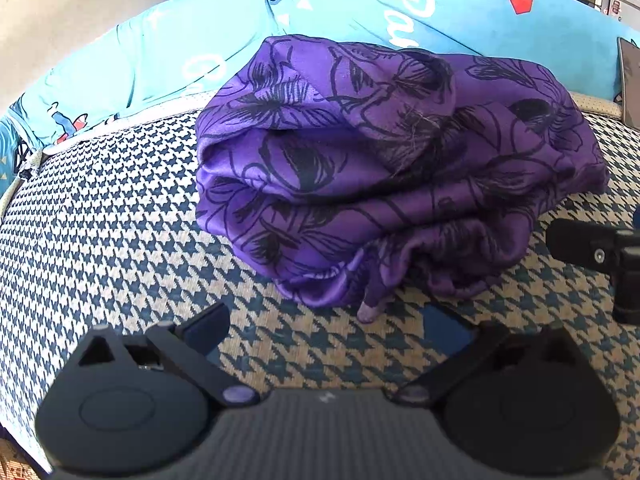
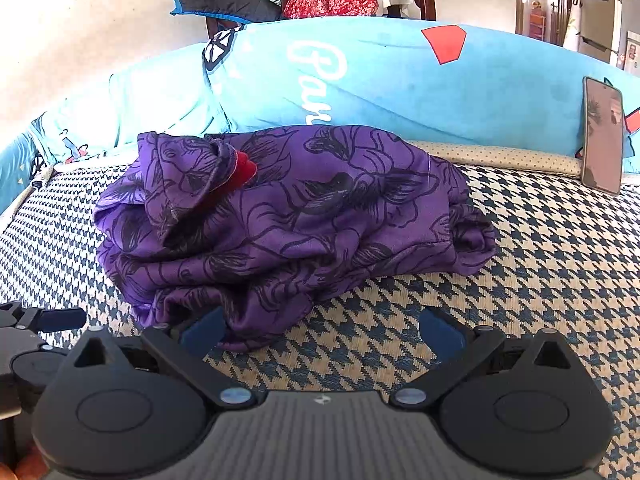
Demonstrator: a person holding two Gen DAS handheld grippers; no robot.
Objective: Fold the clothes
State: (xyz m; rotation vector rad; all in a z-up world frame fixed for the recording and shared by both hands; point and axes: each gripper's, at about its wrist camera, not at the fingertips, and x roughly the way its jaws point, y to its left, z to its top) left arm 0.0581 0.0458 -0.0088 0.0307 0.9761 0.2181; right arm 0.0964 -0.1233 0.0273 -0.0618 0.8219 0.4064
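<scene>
Tongs (image 1: 326,326) above houndstooth bedspread (image 1: 100,216)

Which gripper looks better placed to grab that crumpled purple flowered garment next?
Probably the right gripper: open, one fingertip already beside the purple floral garment. The left gripper, also open, sits slightly back from the hem.

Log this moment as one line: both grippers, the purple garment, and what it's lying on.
left gripper: open, empty | right gripper: open, empty | purple floral garment: bundled in folds, unheld | houndstooth cover: under garment
</scene>
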